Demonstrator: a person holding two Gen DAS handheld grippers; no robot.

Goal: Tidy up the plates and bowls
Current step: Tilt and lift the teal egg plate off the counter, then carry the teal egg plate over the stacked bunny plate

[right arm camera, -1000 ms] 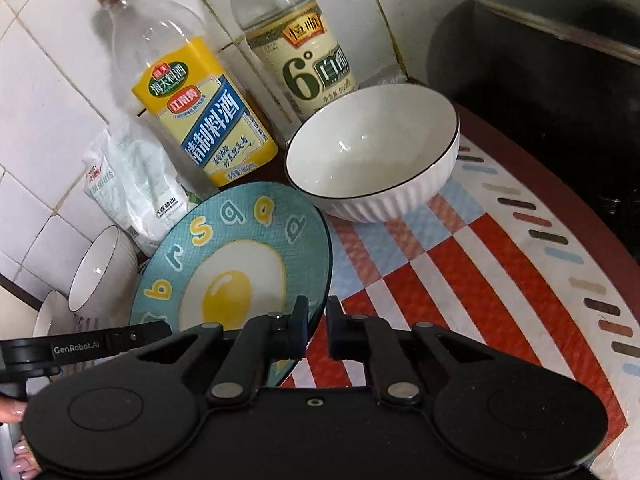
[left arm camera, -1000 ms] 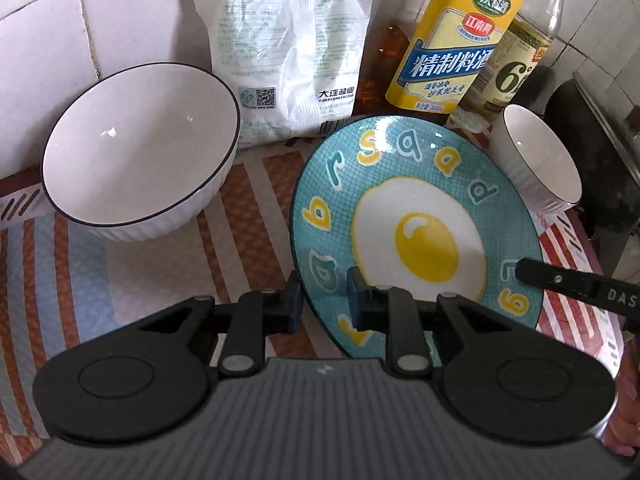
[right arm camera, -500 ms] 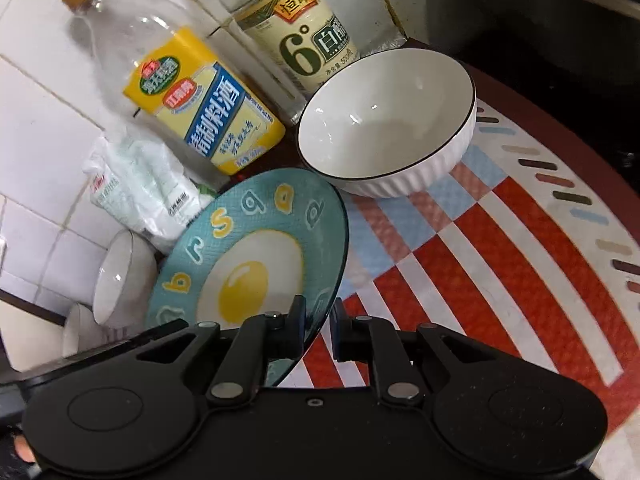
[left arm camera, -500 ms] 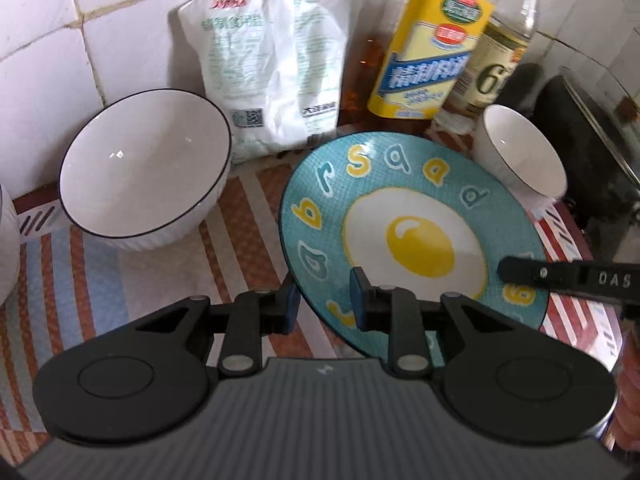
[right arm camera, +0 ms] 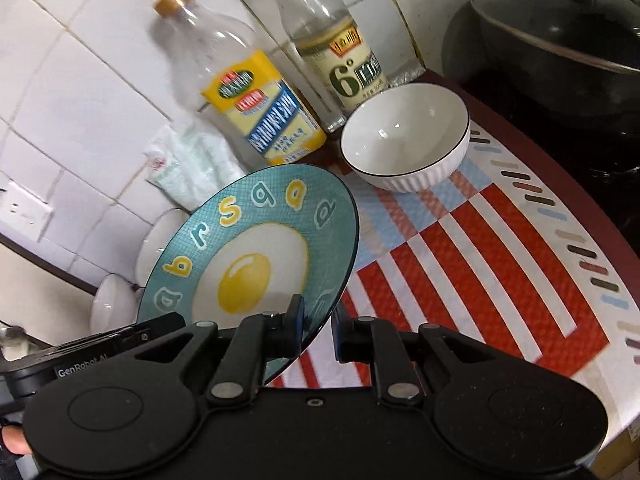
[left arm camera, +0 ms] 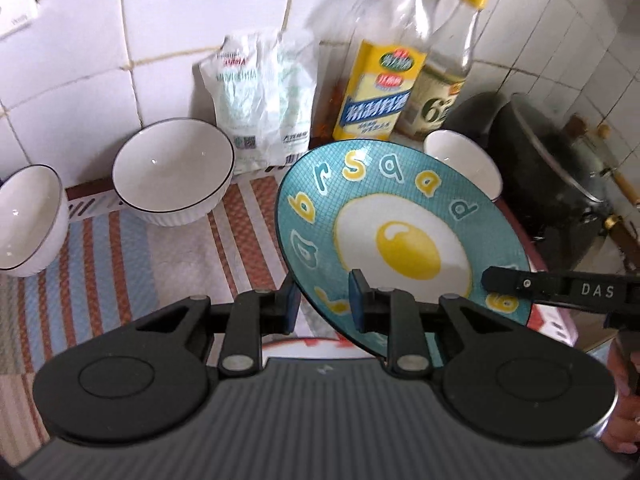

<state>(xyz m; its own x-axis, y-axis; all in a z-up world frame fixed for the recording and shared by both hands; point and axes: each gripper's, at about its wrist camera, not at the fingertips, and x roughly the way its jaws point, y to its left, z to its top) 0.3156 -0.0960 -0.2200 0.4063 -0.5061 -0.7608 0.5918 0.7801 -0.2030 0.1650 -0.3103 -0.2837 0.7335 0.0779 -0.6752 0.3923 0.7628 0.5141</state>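
bottle labels blurred (unreadable), wok cut off

I see open striped mat on the counter left of the raised egg plate. Two white bowls crowd the back left, bottles and a salt bag line the tiled wall, and a lidded wok blocks the right.

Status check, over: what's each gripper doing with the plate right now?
Left gripper and right gripper both clamp the rim of the teal fried-egg plate, tilted above the striped mat. White ribbed bowl beyond, clear of it.
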